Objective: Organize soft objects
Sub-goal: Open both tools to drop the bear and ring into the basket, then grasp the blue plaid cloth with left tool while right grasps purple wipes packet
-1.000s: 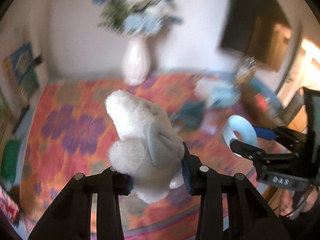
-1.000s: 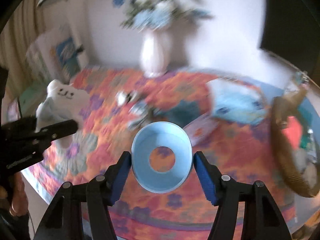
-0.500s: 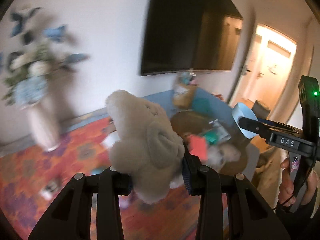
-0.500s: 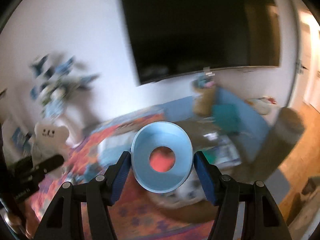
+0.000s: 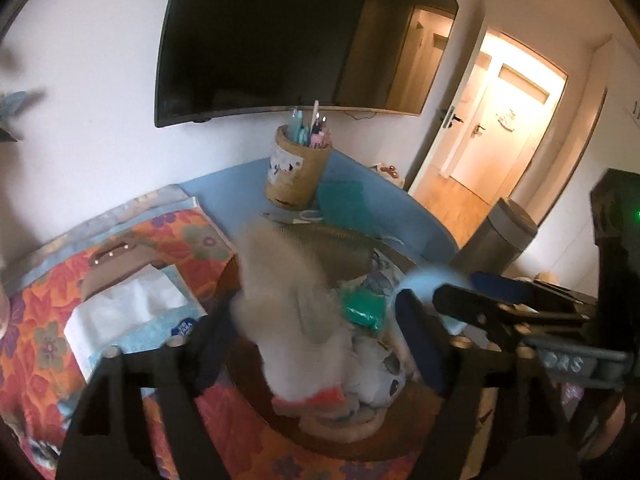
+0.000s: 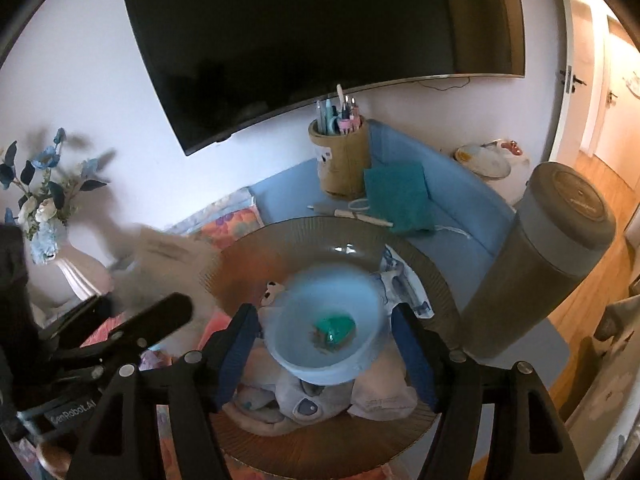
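A white plush bear (image 5: 288, 308) shows blurred between the fingers of my left gripper (image 5: 316, 320), whose jaws are opening wide; the pads stand off it. It is over a round brown woven basket (image 5: 340, 448) that holds several soft toys. My right gripper (image 6: 326, 332) is also over the basket (image 6: 248, 248). Its jaws are opening, and a pale blue soft ring (image 6: 328, 324) sits blurred between the pads with a thin gap at each side. In the right wrist view the bear (image 6: 168, 256) is a smear at the left.
Behind the basket stand a pen holder (image 6: 340, 160) and a teal cloth (image 6: 400, 196) on the blue surface. To the right is a tall grey cylinder (image 6: 552, 256). A tissue box (image 5: 132, 312) lies at the left on the flowered cloth, and a flower vase (image 6: 52, 240) stands at the far left.
Both grippers swung right from the flowered cloth to above the basket. The left jaws spread off the bear and the right jaws widened around the ring; both objects now blur.
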`<state>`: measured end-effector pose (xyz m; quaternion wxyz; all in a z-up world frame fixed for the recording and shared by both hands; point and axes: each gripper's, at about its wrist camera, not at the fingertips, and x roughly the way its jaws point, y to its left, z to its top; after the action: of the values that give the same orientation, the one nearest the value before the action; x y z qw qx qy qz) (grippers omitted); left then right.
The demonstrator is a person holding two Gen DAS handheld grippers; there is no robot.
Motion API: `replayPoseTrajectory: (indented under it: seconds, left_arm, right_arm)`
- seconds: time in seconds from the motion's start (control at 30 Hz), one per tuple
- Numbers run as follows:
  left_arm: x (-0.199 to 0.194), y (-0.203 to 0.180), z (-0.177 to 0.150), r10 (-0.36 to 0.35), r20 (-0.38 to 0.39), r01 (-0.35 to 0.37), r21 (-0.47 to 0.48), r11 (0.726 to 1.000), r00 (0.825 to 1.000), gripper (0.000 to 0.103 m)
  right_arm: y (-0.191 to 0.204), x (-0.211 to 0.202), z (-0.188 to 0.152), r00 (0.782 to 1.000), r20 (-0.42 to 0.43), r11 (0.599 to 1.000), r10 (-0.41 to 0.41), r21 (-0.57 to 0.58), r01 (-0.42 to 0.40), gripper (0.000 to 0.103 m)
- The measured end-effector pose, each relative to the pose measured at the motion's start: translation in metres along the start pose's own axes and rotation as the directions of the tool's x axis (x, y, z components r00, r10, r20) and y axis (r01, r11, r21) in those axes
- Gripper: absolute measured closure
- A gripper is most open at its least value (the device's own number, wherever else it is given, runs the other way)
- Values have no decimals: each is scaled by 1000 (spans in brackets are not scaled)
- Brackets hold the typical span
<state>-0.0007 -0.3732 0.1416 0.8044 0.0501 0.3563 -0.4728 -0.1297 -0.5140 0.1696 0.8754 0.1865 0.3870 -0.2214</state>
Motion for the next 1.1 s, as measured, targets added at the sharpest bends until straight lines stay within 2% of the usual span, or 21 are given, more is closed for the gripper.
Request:
replayPoseTrajectory:
  seconds: [0.13, 0.27, 0.43, 0.6, 0.67, 0.73, 0.8, 0.9, 1.0, 1.1]
  left_arm:
    - [-13, 10, -4, -21, -1, 21, -19, 1000, 1000, 26]
    - [-36, 22, -11, -11, 14, 11, -42, 999, 1000, 26]
    - [-83, 40, -26, 33, 49, -30, -58, 998, 998, 26]
    - [-147, 71, -39, 134, 108, -123, -107, 987, 985, 26]
    - [-178, 84, -41, 189, 132, -172, -130, 977, 973, 26]
    - [-207, 94, -43, 231, 159, -207, -153, 966, 960, 17]
    - [-240, 105, -49, 272, 208, -236, -183, 954, 940, 7]
    - [-288, 121, -61, 329, 267, -268, -240, 933, 906, 4]
    - [-313, 139, -75, 383, 269, -306, -288, 907, 884, 4]
    - [-320, 163, -95, 417, 233, -330, -335, 883, 878, 4]
  right_arm:
    - [2, -5, -4, 1000, 10, 1000, 6, -17, -5, 35]
    - [8, -9, -9, 1000, 4, 1000, 18, -23, -17, 35]
    - [29, -22, -19, 999, 16, 997, 44, -64, -43, 35]
    - [66, -34, -29, 995, 21, 987, 93, -131, -90, 35]
    - [87, -39, -34, 992, 18, 979, 122, -166, -118, 35]
    - [104, -42, -38, 988, 12, 970, 152, -192, -147, 35]
    - [125, -45, -43, 982, 3, 957, 191, -225, -185, 35]
    - [156, -45, -52, 969, -23, 932, 245, -271, -242, 35]
    - [186, -37, -64, 957, -68, 908, 282, -303, -289, 35]
    - [210, -22, -76, 949, -120, 893, 292, -322, -315, 35]
